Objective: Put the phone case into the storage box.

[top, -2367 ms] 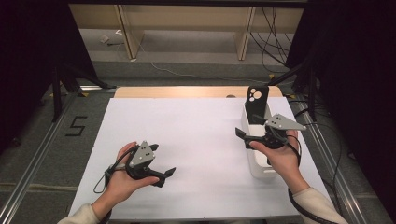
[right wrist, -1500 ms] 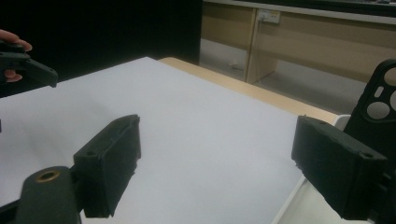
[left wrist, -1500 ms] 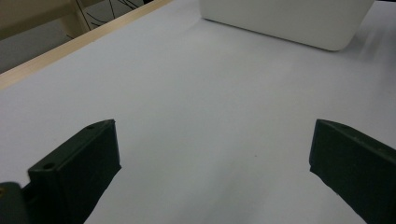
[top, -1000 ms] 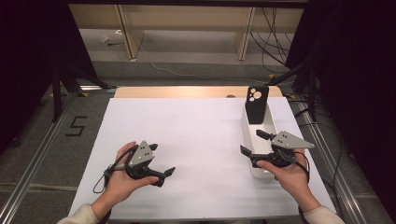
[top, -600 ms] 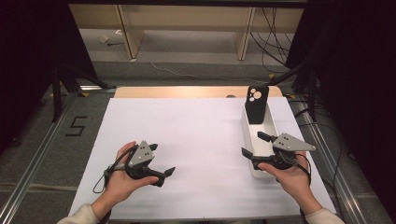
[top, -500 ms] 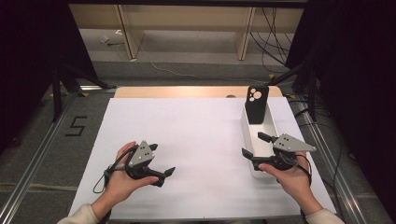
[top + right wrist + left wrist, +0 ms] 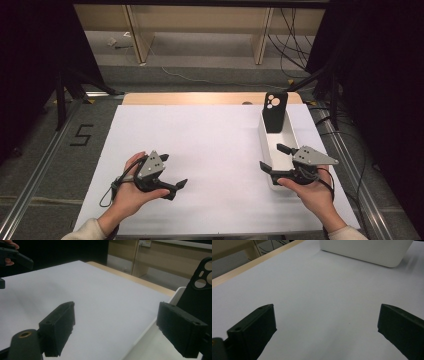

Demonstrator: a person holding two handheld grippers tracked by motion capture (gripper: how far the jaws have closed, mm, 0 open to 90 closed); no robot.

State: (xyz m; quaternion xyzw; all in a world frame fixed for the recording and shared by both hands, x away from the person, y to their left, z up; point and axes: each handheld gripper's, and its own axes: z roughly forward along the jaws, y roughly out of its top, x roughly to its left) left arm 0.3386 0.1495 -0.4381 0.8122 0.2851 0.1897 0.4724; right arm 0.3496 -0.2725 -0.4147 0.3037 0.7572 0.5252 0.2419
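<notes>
A white oblong bin (image 7: pixel 263 134) stands on the right of the white table sheet (image 7: pixel 210 140). A black phone case (image 7: pixel 275 111) leans upright in its far end. My right gripper (image 7: pixel 272 156) hovers open at the bin's near end. In the right gripper view the right gripper (image 7: pixel 116 308) has one jaw outside the bin's long wall (image 7: pixel 160 315) and the other inside, with neither pad touching, and the phone case (image 7: pixel 200 290) lies beyond. My left gripper (image 7: pixel 172 171) rests open at the front left with nothing between its jaws. The left gripper view shows the left gripper (image 7: pixel 327 310) over bare sheet, facing the bin (image 7: pixel 367 252).
The table's wooden far edge (image 7: pixel 200 98) runs behind the sheet. Metal rails (image 7: pixel 45 165) flank both sides. The floor beyond holds shelf legs and cables (image 7: pixel 295 30). The other hand's gripper (image 7: pixel 12 255) shows at the top left of the right gripper view.
My right gripper has drawn back along the bin toward its near end, then held still. The left gripper has not moved.
</notes>
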